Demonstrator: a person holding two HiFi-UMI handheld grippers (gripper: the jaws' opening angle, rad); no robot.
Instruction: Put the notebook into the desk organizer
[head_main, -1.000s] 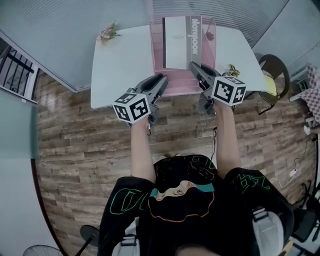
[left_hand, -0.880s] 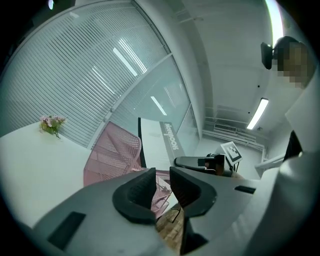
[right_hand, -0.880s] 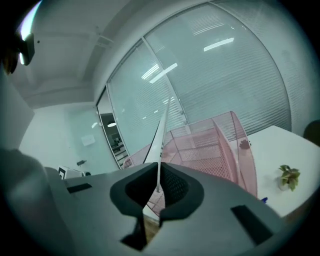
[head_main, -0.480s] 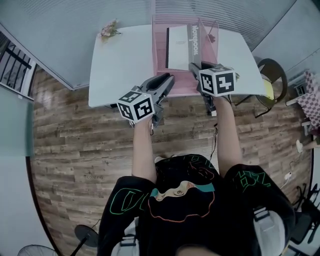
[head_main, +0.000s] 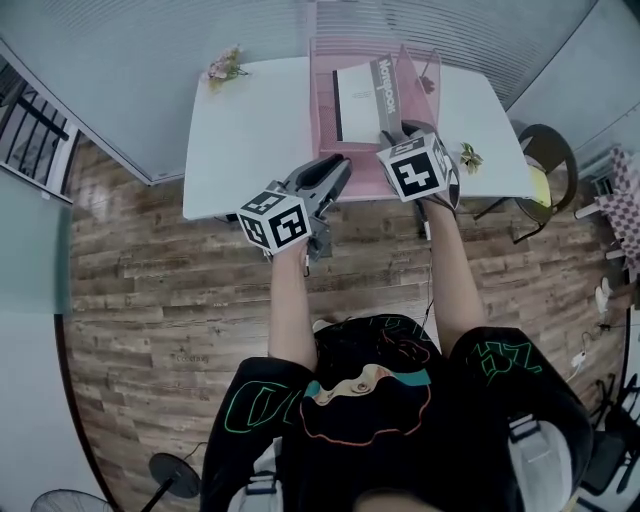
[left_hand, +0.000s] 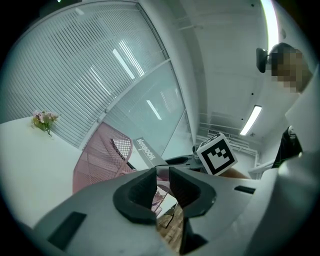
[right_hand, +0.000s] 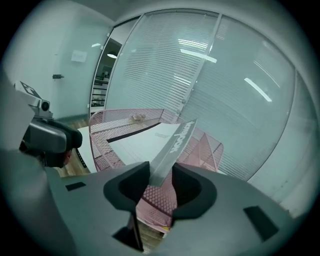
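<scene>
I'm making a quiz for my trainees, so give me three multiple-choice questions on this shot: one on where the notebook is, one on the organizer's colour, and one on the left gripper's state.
1. Where is the notebook? A on the floor; B in the mesh desk organizer; C under the table.
2. What colour is the desk organizer? A pink; B black; C yellow.
3. The left gripper is: A gripping the notebook; B gripping a flower; C empty.

Answers: B, the notebook stands inside the organizer's mesh walls. A, the mesh is pink in every view. C, only background shows through the gap between the left gripper's jaws.
</scene>
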